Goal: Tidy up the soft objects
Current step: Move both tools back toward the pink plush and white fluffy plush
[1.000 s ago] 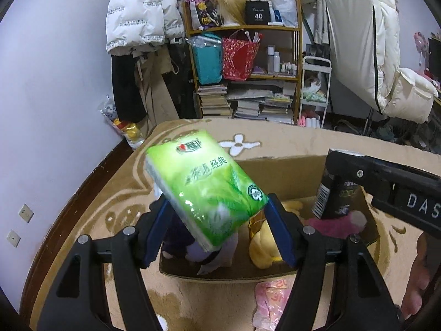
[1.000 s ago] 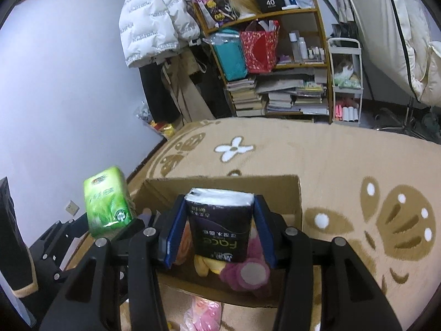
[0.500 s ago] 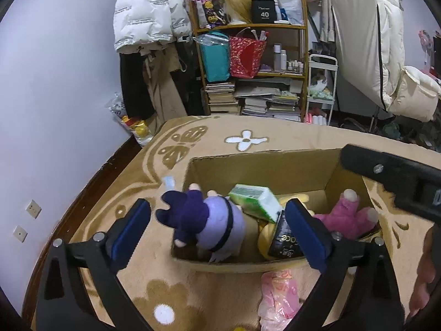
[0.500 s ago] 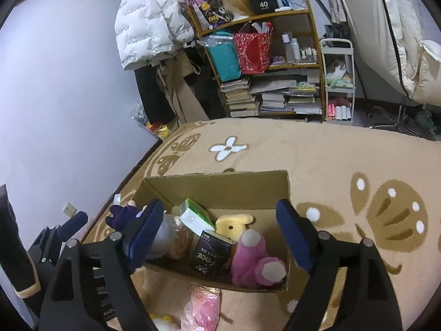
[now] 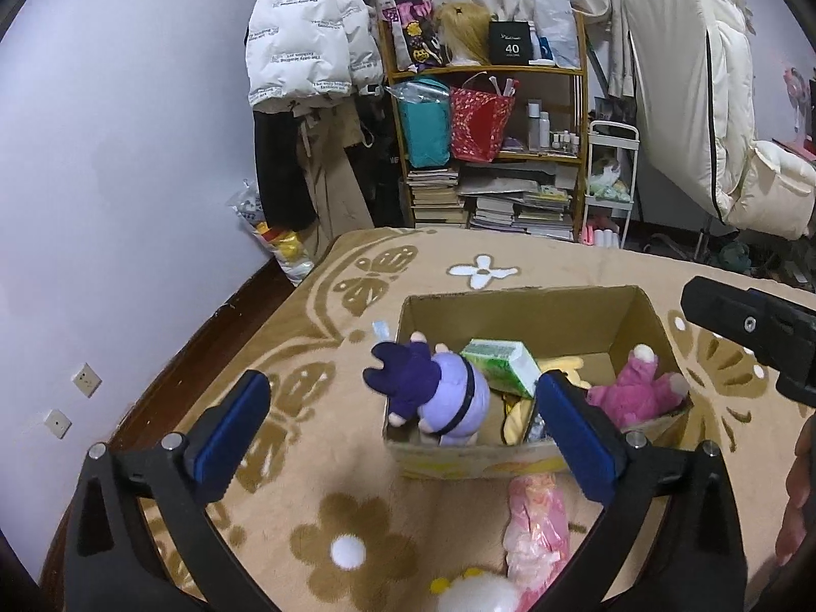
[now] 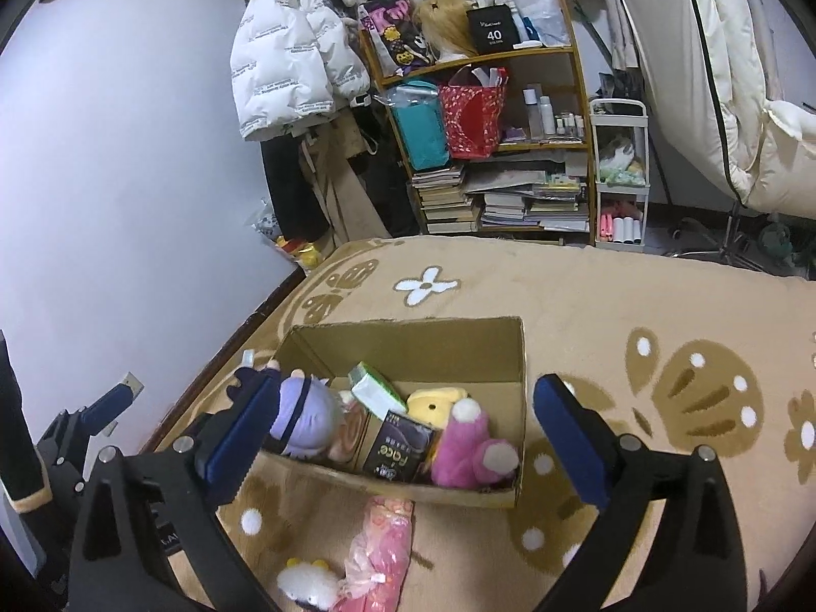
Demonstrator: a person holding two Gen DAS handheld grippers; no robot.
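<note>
A cardboard box (image 5: pixel 515 313) (image 6: pixel 408 339) sits on the tan carpet. In it lie a purple plush (image 5: pixel 443 392) (image 6: pixel 306 415), a green tissue pack (image 5: pixel 502 364) (image 6: pixel 377 390), a black tissue pack (image 6: pixel 400 446), a yellow plush (image 6: pixel 433 403) and a pink plush (image 5: pixel 635 392) (image 6: pixel 472 451). A pink bag (image 5: pixel 535 525) (image 6: pixel 380 543) and a white-yellow plush (image 5: pixel 477 594) (image 6: pixel 306 584) lie on the carpet in front of the box. My left gripper (image 5: pixel 403 441) and right gripper (image 6: pixel 403 441) are both open and empty, held above and in front of the box.
A bookshelf (image 5: pixel 489 148) crammed with bags and books stands at the back, with a white trolley (image 5: pixel 609 183) beside it. A white jacket (image 5: pixel 306 41) hangs at the left and bedding (image 5: pixel 714 102) at the right. The lilac wall (image 5: pixel 127 178) runs along the left.
Both grippers opened and let go: the green tissue pack and the black tissue pack dropped into the box. Both grippers then drew back and up from the box.
</note>
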